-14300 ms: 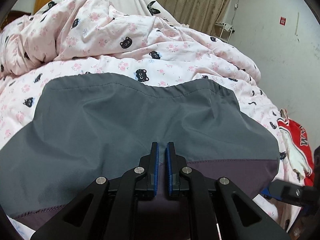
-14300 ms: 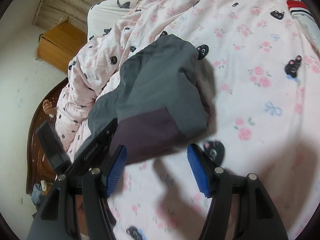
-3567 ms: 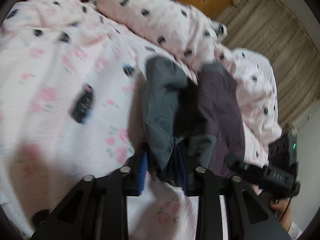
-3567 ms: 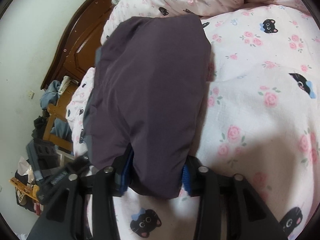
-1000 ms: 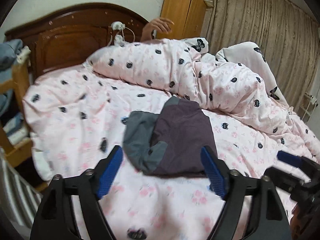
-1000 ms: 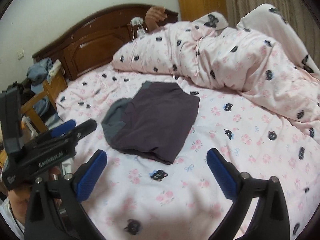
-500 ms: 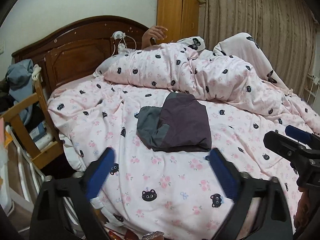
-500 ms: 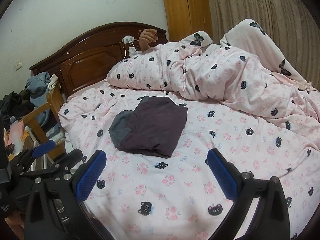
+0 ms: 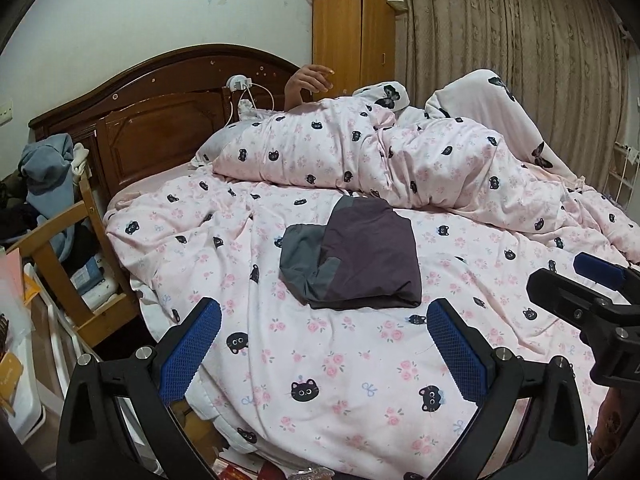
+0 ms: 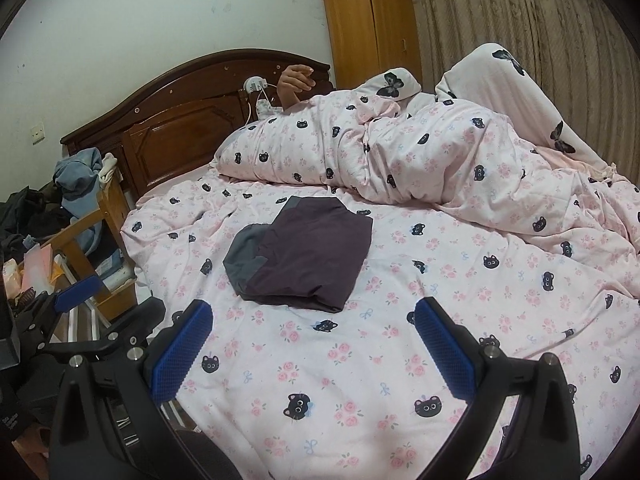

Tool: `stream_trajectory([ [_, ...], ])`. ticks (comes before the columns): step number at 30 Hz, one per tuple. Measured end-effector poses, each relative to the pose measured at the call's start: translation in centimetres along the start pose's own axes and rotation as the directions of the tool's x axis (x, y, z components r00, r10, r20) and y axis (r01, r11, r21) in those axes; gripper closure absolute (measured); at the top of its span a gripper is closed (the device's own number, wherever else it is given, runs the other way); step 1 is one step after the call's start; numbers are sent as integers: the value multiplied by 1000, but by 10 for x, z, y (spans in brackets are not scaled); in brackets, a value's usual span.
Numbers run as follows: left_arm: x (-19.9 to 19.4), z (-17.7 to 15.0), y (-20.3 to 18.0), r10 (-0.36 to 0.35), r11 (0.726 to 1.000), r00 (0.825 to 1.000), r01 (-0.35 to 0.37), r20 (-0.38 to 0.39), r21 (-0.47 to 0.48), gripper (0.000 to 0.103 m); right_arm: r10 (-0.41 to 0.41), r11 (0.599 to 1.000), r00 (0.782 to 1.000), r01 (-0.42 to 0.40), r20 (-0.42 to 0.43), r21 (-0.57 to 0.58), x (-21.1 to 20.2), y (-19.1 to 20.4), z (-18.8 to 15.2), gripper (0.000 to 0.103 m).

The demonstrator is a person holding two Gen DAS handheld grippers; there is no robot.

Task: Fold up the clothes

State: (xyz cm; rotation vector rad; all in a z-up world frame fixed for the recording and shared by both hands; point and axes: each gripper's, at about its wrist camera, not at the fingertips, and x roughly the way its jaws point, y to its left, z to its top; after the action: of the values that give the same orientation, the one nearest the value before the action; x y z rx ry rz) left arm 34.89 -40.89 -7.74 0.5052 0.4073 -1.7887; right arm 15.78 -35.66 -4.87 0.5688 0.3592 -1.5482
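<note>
Grey and dark purple, that's the folded garment, lying as a compact, squarish bundle out on the pink cat-print bed sheet, near the middle of the bed. It already sits as folding would leave it, layers stacked, a grey flap showing at its left edge.

Both tools hang back from it, near the foot of the bed. The left hand-held gripper has its blue pads spread wide and holds nothing; the right hand-held gripper is equally wide apart and empty.

The risk, as I judge it: the fabric looks thin and slippery, and the sheet beneath is soft and rumpled, so any nudge or a pinch of only the top layer could slide the layers apart and spoil the fold.

Around it: a heaped quilt just behind the bundle, with a person's hand raised above it by the wooden headboard. A wooden chair piled with clothes stands beside the bed, a wardrobe and curtains beyond. Nothing lies between the grippers and the garment.
</note>
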Motion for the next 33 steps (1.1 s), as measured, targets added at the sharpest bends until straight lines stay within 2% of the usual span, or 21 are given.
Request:
stream_trajectory([
  [7, -3, 2, 1, 10, 1000, 1000, -10, -15, -2, 1, -10, 1000, 1000, 10, 4, -9, -2, 0, -1, 1],
  [33, -13, 9, 7, 13, 1000, 1000, -13, -21, 11, 1, 30, 999, 1000, -30, 4, -21, -6, 5, 4, 1],
])
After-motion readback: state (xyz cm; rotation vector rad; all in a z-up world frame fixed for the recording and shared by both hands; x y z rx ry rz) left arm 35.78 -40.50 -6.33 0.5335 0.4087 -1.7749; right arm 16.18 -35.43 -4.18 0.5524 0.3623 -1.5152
